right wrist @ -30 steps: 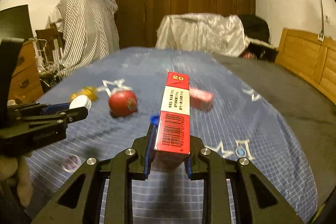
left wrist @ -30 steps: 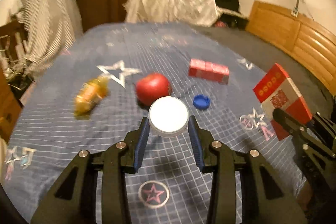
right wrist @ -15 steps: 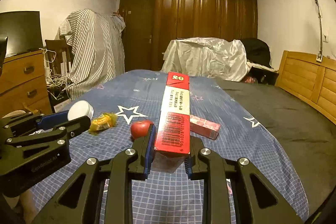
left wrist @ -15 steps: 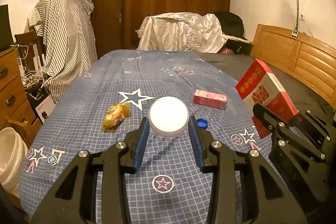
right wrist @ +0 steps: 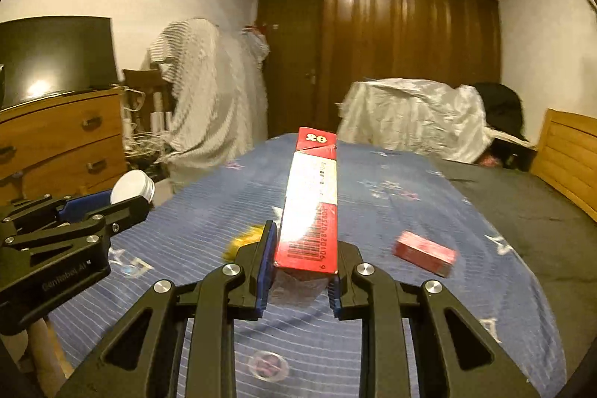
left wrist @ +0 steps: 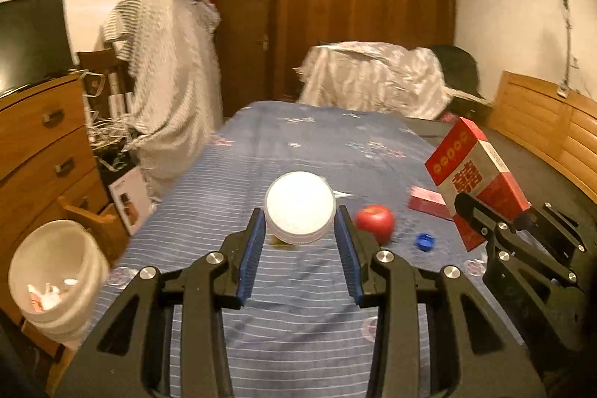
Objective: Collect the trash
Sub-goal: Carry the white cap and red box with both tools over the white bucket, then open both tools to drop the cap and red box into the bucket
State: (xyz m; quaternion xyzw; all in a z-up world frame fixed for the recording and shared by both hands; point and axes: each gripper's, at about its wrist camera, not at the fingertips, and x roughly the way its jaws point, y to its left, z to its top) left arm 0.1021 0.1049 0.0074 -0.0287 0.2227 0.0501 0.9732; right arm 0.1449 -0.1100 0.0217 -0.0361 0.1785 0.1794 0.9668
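My left gripper (left wrist: pixel 300 230) is shut on a round white lid (left wrist: pixel 299 207), held above the blue bedspread (left wrist: pixel 298 144). My right gripper (right wrist: pixel 304 252) is shut on a tall red and white carton (right wrist: pixel 311 196); the carton also shows at the right of the left wrist view (left wrist: pixel 474 174). A white bucket (left wrist: pixel 56 278) with scraps inside stands on the floor at the lower left. On the bed lie a red apple (left wrist: pixel 375 221), a blue bottle cap (left wrist: pixel 424 241), a small red box (right wrist: pixel 425 252) and a yellow wrapper (right wrist: pixel 244 239).
A wooden dresser (left wrist: pixel 41 144) with a dark screen stands left of the bed. A striped cloth (left wrist: pixel 164 92) hangs over a chair. A wardrobe (left wrist: pixel 358 17) and a covered heap (left wrist: pixel 373 81) are beyond the bed's far end. A wooden headboard (left wrist: pixel 552 122) runs along the right.
Both grippers have swung left with their loads. The bucket and dresser have come into the left wrist view, and the bed items have shifted right.
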